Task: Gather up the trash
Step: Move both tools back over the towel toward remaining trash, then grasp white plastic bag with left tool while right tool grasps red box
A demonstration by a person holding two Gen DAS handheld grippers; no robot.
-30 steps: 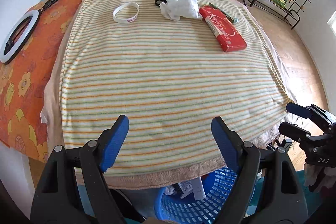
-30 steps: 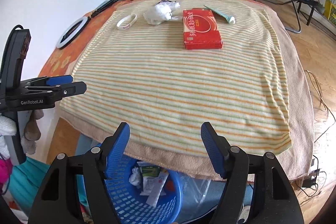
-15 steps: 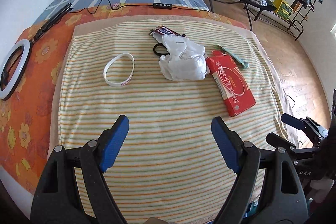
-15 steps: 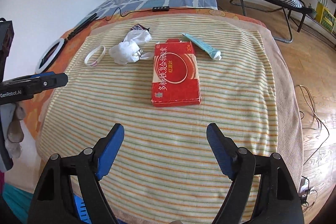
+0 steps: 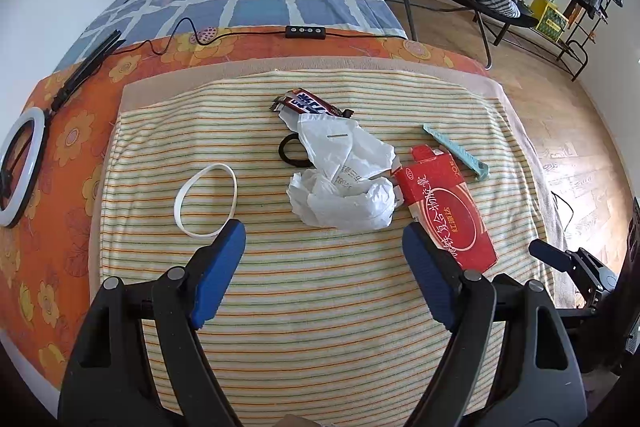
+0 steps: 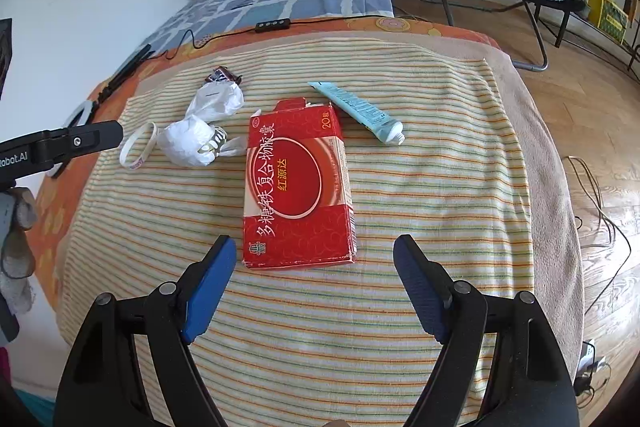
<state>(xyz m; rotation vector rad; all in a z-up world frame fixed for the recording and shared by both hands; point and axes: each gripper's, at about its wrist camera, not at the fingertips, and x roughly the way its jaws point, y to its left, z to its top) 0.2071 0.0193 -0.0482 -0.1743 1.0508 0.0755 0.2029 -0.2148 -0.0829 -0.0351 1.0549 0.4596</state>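
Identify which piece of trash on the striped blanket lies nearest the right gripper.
The red box: its near edge sits just ahead of the open right gripper. The crumpled white bag and teal tube lie farther back.

Glossy red cardboard box (image 6: 296, 187), crinkled white plastic bag (image 5: 344, 187), soft striped terry towel (image 6: 440, 187)

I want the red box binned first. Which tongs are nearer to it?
Right. The right tongs are open just short of the red box's near end, lined up with it. The left tongs face the crumpled white plastic bag, the box off to their right.
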